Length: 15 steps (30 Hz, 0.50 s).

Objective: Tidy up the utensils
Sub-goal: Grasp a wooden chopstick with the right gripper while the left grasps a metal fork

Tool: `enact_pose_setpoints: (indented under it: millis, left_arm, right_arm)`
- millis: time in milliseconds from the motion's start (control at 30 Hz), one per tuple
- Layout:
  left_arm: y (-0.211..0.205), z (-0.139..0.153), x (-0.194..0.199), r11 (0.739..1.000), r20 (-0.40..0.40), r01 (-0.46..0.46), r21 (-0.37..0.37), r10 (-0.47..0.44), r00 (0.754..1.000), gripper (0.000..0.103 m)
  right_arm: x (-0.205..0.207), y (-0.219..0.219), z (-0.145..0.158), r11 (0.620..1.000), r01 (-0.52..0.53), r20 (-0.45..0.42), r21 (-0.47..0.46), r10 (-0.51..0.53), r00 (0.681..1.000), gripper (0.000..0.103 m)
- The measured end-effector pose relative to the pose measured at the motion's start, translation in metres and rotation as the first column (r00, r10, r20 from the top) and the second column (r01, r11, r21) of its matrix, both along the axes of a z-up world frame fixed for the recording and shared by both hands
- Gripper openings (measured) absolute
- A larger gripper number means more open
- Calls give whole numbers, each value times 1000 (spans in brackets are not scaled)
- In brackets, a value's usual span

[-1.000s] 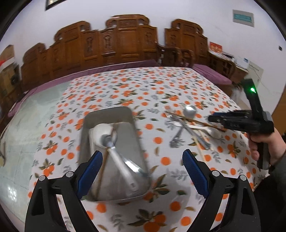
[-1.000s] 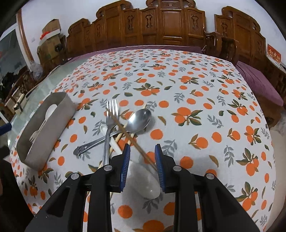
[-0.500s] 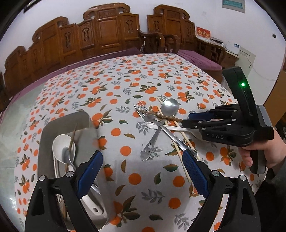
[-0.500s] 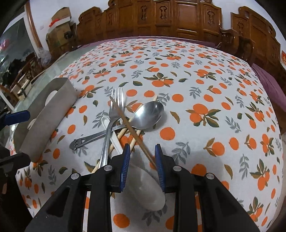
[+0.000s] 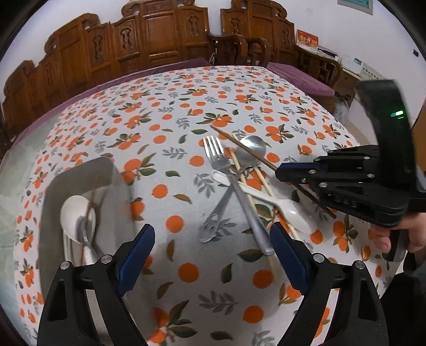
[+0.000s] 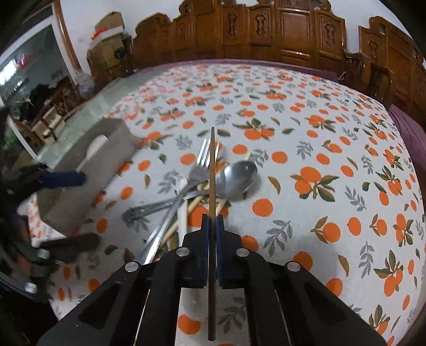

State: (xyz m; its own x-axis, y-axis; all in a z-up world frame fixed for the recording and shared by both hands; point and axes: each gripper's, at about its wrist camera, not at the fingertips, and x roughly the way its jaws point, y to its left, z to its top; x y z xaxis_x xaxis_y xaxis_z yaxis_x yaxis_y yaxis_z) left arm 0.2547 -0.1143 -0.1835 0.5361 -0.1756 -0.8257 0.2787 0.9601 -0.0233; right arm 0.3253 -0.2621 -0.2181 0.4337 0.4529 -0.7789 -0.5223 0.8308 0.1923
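Several utensils are already sitting in the grey tray [image 5: 80, 175]; the right gripper [image 6: 212, 226], just closing, is pinching a dark chopstick [image 6: 212, 165] while the left gripper [image 5: 213, 252] is gaping empty over the remaining pile [image 5: 239, 181].

A small red sign [image 5: 307, 41] with gold signs on it leans by the wall, but they are too small to read. The black side of the right claw [image 5: 278, 174] has raised letters, too blurry to read. A framed sign [image 5: 354, 4] high on the wall cannot be read either.
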Motion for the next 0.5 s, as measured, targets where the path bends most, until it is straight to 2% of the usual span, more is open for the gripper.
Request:
enact_pose_setpoints:
  millis: [67, 233, 333, 400, 500]
  left_arm:
    - [-6, -2, 3, 1000, -4, 1, -8, -1, 1000, 82]
    - [-23, -15, 16, 1000, -37, 3, -22, -4, 999, 66]
    - [-29, -23, 25, 999, -58, -3, -35, 1, 998, 53]
    - [-32, -29, 31, 998, -81, -3, -56, -2, 997, 33]
    - [-35, -36, 40, 997, -106, -10, -76, 2, 994, 23]
  right_arm:
    - [-1, -7, 8, 999, 15, 19, 31, -16, 1000, 6]
    - [3, -30, 16, 993, 94, 38, 75, -97, 995, 6]
    - [7, -38, 14, 989, 127, 22, 80, -130, 991, 6]
    - [8, -42, 11, 987, 139, 15, 77, -140, 990, 6]
    - [8, -42, 9, 988, 143, 16, 66, -144, 989, 6]
